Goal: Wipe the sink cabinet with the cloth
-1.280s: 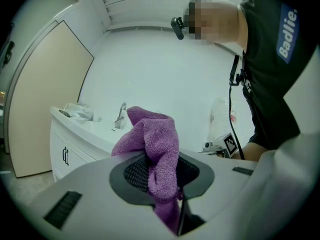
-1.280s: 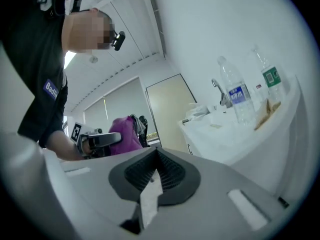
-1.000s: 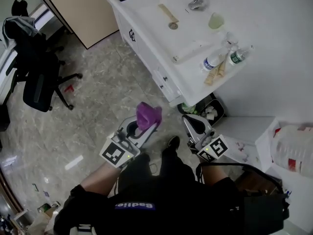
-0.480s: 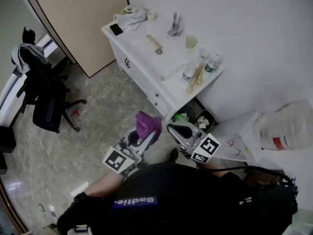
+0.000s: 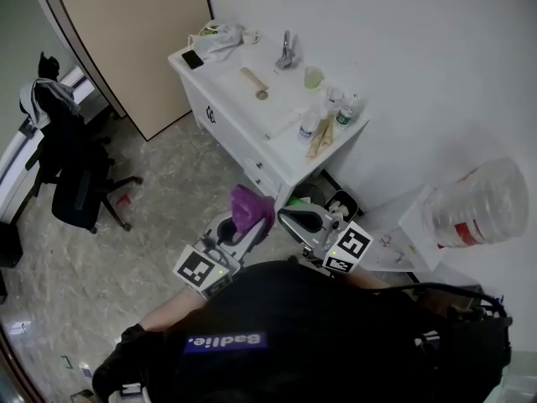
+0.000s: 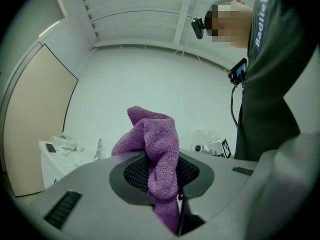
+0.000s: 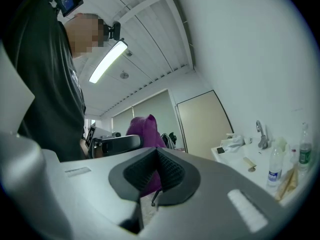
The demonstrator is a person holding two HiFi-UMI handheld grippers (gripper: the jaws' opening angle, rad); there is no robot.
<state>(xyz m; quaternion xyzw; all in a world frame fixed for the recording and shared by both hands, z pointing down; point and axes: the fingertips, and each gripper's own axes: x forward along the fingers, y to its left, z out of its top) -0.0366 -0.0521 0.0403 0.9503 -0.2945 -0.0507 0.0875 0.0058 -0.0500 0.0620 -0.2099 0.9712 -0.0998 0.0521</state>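
A purple cloth point(image 5: 249, 206) sticks up from my left gripper point(image 5: 241, 225), whose jaws are shut on it; in the left gripper view the cloth point(image 6: 156, 151) is pinched between the pads. My right gripper point(image 5: 295, 217) is beside it with its jaws shut and nothing between them; in the right gripper view the cloth point(image 7: 141, 128) shows behind the left gripper's body. Both are held close to my body, well short of the white sink cabinet point(image 5: 237, 138). The cabinet's top carries a tap point(image 5: 286, 50), bottles point(image 5: 310, 125), a phone point(image 5: 192, 59) and a crumpled white cloth point(image 5: 215, 40).
A black office chair point(image 5: 75, 187) stands on the marble floor at left. A beige door panel point(image 5: 138, 40) rises behind the cabinet. A small bin point(image 5: 342, 206) sits under the cabinet's near end. A white stand with a large water jug point(image 5: 474, 203) is at right.
My view has pulled back and tilted up, so the cabinet sits farther away and more of the wall shows. Both grippers have stayed close together, the cloth still held in the left.
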